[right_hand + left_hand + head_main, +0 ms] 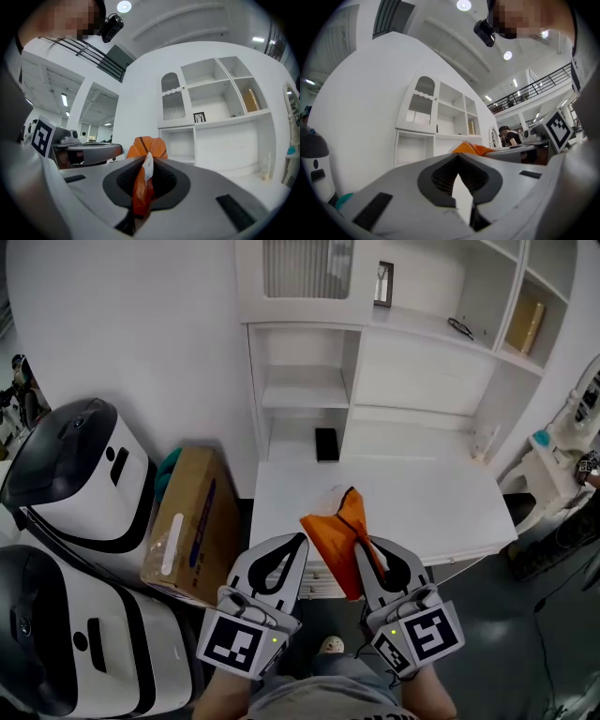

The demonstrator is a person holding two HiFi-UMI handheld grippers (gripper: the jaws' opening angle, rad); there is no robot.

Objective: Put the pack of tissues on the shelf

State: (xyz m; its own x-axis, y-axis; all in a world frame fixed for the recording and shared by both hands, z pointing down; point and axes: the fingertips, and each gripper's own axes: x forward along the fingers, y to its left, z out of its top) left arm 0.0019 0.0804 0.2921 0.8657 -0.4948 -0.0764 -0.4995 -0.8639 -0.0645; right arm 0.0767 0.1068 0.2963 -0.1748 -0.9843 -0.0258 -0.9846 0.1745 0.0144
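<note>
Cardboard box [192, 521]: left of the white desk [412, 493]. Left gripper [300, 542]: at the desk's front edge, jaws closed together with nothing between them. Orange pack of tissues [336, 526]: apparently above the desk's front edge, pinched between the narrow jaws of the right gripper [362, 547].

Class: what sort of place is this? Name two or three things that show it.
Probably a mock home corner inside a large lab hall: a white desk and shelves, a mezzanine railing, and bulky white machines.
</note>
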